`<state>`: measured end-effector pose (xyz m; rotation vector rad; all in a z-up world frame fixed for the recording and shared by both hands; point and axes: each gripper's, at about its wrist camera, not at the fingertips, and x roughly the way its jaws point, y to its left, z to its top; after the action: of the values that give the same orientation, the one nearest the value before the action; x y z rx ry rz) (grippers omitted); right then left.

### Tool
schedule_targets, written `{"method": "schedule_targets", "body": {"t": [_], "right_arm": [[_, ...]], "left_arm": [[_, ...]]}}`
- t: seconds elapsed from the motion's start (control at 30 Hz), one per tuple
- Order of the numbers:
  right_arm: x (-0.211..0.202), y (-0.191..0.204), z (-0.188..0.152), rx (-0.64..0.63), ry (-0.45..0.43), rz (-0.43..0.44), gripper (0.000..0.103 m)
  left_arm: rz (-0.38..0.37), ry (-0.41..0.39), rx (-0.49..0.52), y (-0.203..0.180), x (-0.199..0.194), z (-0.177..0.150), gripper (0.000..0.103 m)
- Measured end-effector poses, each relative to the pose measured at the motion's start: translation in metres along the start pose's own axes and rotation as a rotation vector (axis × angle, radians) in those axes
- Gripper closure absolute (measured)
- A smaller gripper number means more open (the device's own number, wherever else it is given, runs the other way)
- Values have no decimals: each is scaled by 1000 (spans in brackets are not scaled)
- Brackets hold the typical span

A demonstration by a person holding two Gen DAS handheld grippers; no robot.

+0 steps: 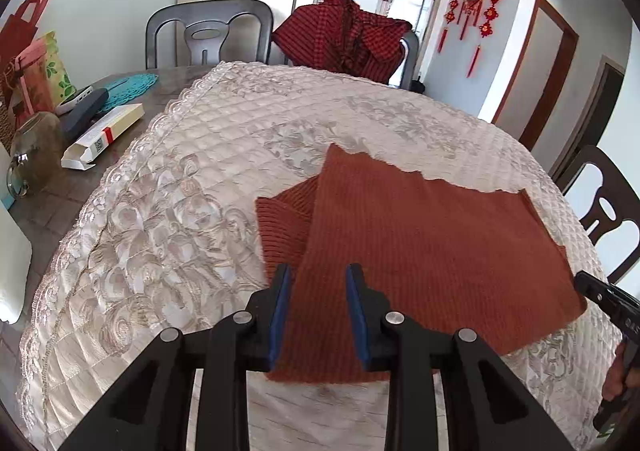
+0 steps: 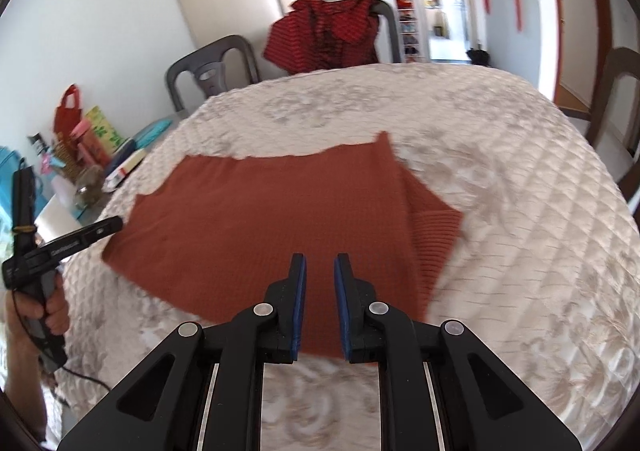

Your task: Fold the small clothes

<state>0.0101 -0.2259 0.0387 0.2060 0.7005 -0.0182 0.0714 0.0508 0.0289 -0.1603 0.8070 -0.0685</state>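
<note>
Rust-orange knit garment (image 1: 420,243) lies flat on the cream quilted cover (image 1: 168,219) that drapes most of the table (image 1: 60,191), folded into a rough rectangle with a ribbed cuff or hem poking out from under one side.

In the left wrist view the left hand-held gripper (image 1: 318,279) hangs over the near edge of the garment with its blue pads (image 1: 280,311) a moderate gap apart; the knit shows between them, but whether the pads press on the fabric cannot be told. The right hand-held gripper (image 2: 320,267) stands over the near edge too, its pads closer together with a narrow slot of fabric visible between them, and nothing is clearly pinched there either. The right wrist view is slightly blurred.

Each gripper shows at the edge of the other's view, beside opposite corners of the garment, and the person's hand (image 2: 52,315) grips the left one's handle.

Beyond the table, a red checked garment (image 1: 348,35) is slung over a chair back, next to a grey plastic chair (image 1: 208,31). On the bare table lie a white carton (image 1: 104,135), a glass jar (image 1: 36,151) and a teal doily (image 1: 128,87).
</note>
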Motion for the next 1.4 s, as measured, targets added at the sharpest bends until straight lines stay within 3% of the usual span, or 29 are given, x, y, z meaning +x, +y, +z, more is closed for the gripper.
{"method": "schedule_targets", "body": {"t": [0.47, 0.63, 1.0, 1.2, 1.4], "right_arm": [[40, 56, 8, -126, 62, 98, 88], [60, 65, 17, -115, 87, 123, 88], [107, 63, 44, -42, 125, 151, 88], [88, 69, 28, -39, 132, 168, 88], [57, 71, 1, -30, 131, 209, 83]], "left_arm": [[-23, 33, -36, 13, 33, 15, 55], [-63, 53, -75, 22, 46, 19, 48], [-119, 57, -121, 28, 60, 34, 45], [-148, 59, -116, 25, 43, 16, 45], [-221, 73, -174, 30, 26, -2, 45]]}}
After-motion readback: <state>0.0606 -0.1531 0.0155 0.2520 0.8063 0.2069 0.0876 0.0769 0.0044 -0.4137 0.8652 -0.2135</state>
